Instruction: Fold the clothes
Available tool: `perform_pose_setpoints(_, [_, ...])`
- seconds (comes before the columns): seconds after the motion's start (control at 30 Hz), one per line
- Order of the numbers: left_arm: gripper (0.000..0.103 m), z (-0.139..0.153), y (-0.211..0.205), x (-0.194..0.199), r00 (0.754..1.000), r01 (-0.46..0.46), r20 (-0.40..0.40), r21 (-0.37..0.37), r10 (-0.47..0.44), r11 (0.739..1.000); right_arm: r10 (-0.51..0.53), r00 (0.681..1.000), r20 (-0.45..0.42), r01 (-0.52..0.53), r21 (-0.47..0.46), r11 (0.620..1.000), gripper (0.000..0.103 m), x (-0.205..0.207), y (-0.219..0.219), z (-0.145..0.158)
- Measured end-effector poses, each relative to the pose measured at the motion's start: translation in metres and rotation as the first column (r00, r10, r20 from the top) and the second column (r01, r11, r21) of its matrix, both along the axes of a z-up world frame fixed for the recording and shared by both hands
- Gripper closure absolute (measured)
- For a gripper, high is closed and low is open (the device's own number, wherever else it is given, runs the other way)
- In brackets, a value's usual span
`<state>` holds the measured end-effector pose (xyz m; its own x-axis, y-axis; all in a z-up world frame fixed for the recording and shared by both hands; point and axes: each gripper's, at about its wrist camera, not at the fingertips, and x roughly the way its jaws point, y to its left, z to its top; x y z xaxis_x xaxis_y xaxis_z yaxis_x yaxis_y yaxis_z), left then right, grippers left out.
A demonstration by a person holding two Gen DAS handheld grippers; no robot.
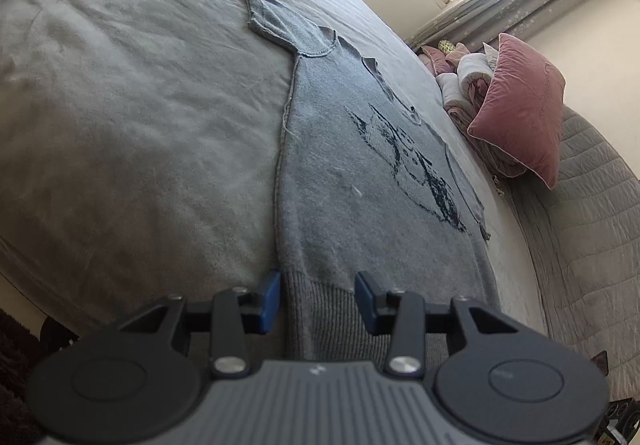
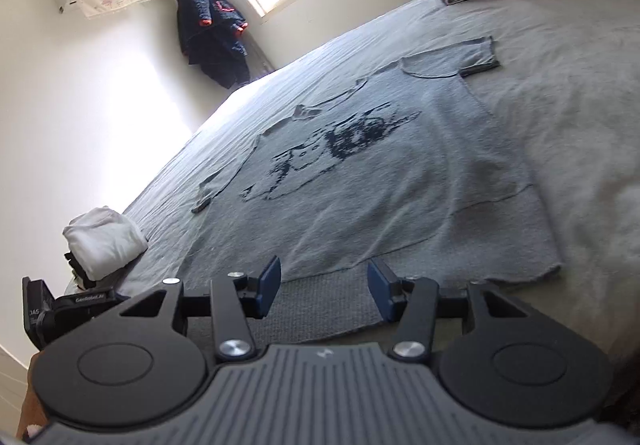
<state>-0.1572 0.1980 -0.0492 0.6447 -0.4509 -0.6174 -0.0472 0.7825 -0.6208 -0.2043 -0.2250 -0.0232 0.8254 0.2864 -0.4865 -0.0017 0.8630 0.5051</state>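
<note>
We've got both grippers at the ribbed hem (image 1: 316, 309) of the grey knit sweater (image 1: 360, 173): left gripper (image 1: 317, 299) and right gripper (image 2: 324, 291) each gape wide, nothing pinched. Sweater lies spread flat, print up, on the bed (image 1: 120, 105). Judging by the knit, it's soft, floppy, light and grippy, so pinch the hem corners. Sleeves (image 2: 476, 53) look tucked in; far collar is hard to read, near hem edge cut off.
</note>
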Motion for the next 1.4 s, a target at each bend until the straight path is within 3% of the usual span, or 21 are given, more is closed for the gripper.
perform_pose_setpoints(0.1, [0.063,0.001,-0.01,-0.006,0.999,0.046,0.011,0.062,-0.047,0.997,-0.202,0.979,-0.035,0.199,-0.083,0.977,0.05,-0.009,-0.032,-0.008])
perform_pose_setpoints(0.17, [0.067,0.002,-0.015,-0.007,0.998,0.052,0.016,0.1,-0.054,0.994,-0.275,0.959,-0.067,0.269,-0.086,0.959,0.05,-0.01,-0.049,-0.019])
perform_pose_setpoints(0.2, [0.08,0.002,-0.016,-0.007,0.999,0.044,0.013,0.123,-0.046,0.991,-0.278,0.957,-0.08,0.273,-0.069,0.959,0.05,-0.009,-0.054,-0.024])
perform_pose_setpoints(0.23, [0.092,0.001,-0.016,-0.007,0.999,0.033,0.008,0.147,-0.035,0.989,-0.271,0.959,-0.082,0.266,-0.068,0.962,0.057,-0.006,-0.054,-0.028])
perform_pose_setpoints(0.27, [0.097,0.001,-0.016,-0.008,1.0,0.023,0.003,0.171,-0.023,0.985,-0.263,0.961,-0.083,0.258,-0.07,0.964,0.076,-0.004,-0.053,-0.032])
perform_pose_setpoints(0.33, [0.098,0.006,-0.015,-0.012,1.0,0.001,0.008,0.182,-0.002,0.983,-0.239,0.966,-0.097,0.23,-0.099,0.968,0.097,0.001,-0.047,-0.038])
perform_pose_setpoints(0.47, [0.099,0.021,-0.01,-0.024,0.999,-0.038,0.037,0.179,0.032,0.983,-0.273,0.96,-0.064,0.267,-0.081,0.96,0.099,-0.014,-0.052,-0.019])
perform_pose_setpoints(0.6, [0.099,0.019,-0.011,-0.026,0.999,-0.037,0.01,0.234,0.035,0.972,-0.287,0.957,-0.041,0.278,-0.147,0.949,0.1,-0.019,-0.053,-0.002])
perform_pose_setpoints(0.77, [0.098,0.007,-0.023,-0.021,1.0,-0.009,-0.013,0.333,0.014,0.943,-0.29,0.95,-0.116,0.247,-0.287,0.925,0.1,-0.003,-0.04,-0.032])
perform_pose_setpoints(0.87, [0.096,0.012,-0.022,-0.021,1.0,0.015,-0.011,0.339,-0.011,0.941,-0.276,0.956,-0.101,0.229,-0.337,0.914,0.098,-0.004,-0.033,-0.028])
perform_pose_setpoints(0.93, [0.093,0.017,-0.017,-0.021,1.0,0.021,-0.013,0.305,-0.018,0.952,-0.267,0.959,-0.09,0.224,-0.333,0.916,0.094,-0.004,-0.033,-0.022])
perform_pose_setpoints(0.97, [0.086,0.02,-0.016,-0.021,1.0,0.02,-0.012,0.293,-0.018,0.956,-0.258,0.962,-0.084,0.22,-0.319,0.922,0.088,-0.004,-0.034,-0.019])
perform_pose_setpoints(1.0, [0.073,0.024,-0.015,-0.021,1.0,0.018,-0.006,0.288,-0.017,0.957,-0.249,0.965,-0.077,0.215,-0.304,0.928,0.086,-0.005,-0.036,-0.016])
perform_pose_setpoints(1.07, [0.059,0.034,-0.019,-0.02,0.999,0.01,0.034,0.311,-0.021,0.951,-0.23,0.971,-0.069,0.202,-0.286,0.937,0.068,-0.001,-0.038,-0.011])
perform_pose_setpoints(1.2, [0.053,0.05,-0.03,-0.006,0.994,0.02,0.092,0.365,-0.057,0.931,-0.2,0.977,-0.072,0.18,-0.223,0.958,0.063,0.027,-0.05,-0.002])
perform_pose_setpoints(1.4, [0.049,0.057,-0.065,0.022,0.974,0.093,0.163,0.337,-0.155,0.937,-0.18,0.976,-0.124,0.169,-0.096,0.981,0.063,0.096,-0.084,-0.007])
